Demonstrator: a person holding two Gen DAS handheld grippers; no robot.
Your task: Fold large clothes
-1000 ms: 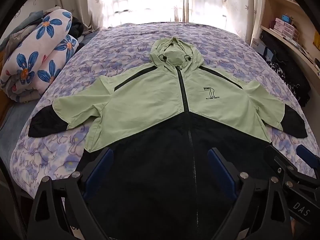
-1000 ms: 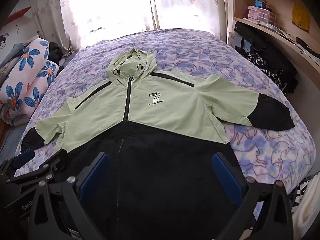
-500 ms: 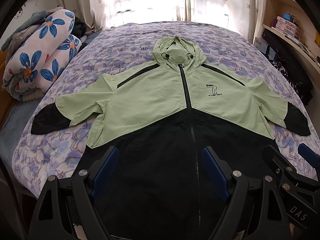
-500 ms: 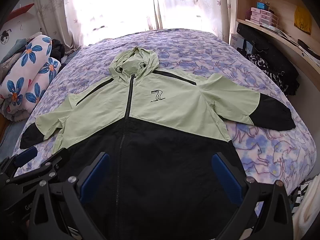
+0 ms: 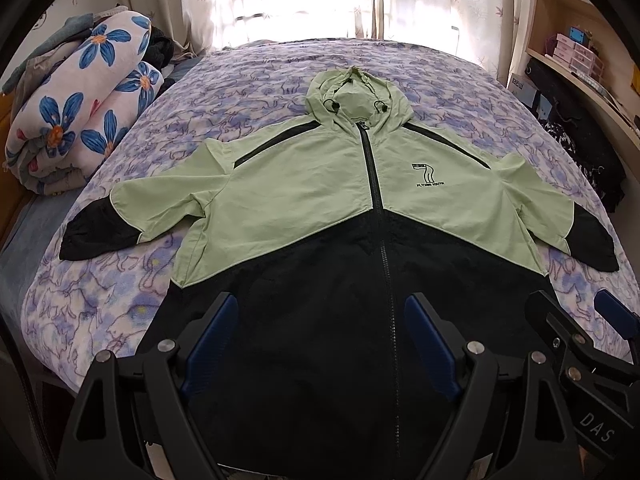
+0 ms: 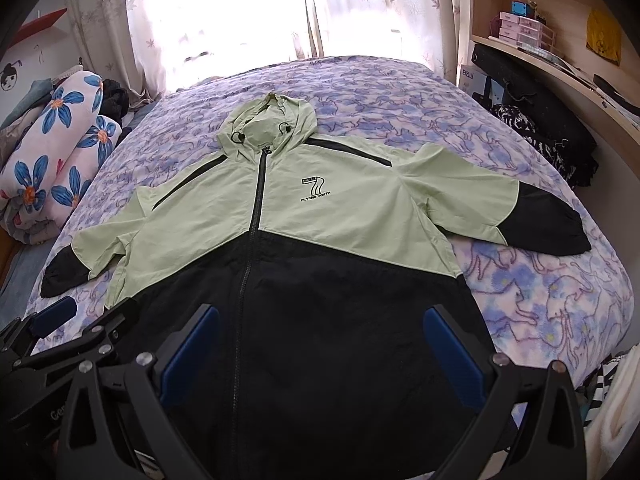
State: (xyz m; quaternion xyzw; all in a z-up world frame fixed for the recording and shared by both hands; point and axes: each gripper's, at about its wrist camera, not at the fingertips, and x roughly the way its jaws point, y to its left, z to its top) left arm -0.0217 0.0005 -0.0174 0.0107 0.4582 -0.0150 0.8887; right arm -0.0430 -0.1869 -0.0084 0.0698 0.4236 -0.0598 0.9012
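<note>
The jacket [image 5: 360, 208] lies flat, zipped, spread across the bed [image 5: 248, 80], untouched. The left tool [image 5: 320, 344] has just narrowed its jaws slightly, nothing between them; the right tool [image 6: 320, 344] hangs released above the hem. Folding hasn't begun

Blk grippers, blue-padded fingers [image 5: 212, 344], silver screws

Bed cover [image 5: 280, 92]: purple animal print, spans the whole bed. Rolled floral blanket [image 5: 80, 108], white with blue flowers, far left, dark clothes heaped just behind it. Sheer curtains [image 6: 224, 8] at the far window, backlit. Wooden shelves [image 6: 560, 56] right, with small pastel boxes [image 6: 520, 28]. Black patterned fabric [image 6: 552, 144] piled below them.
</note>
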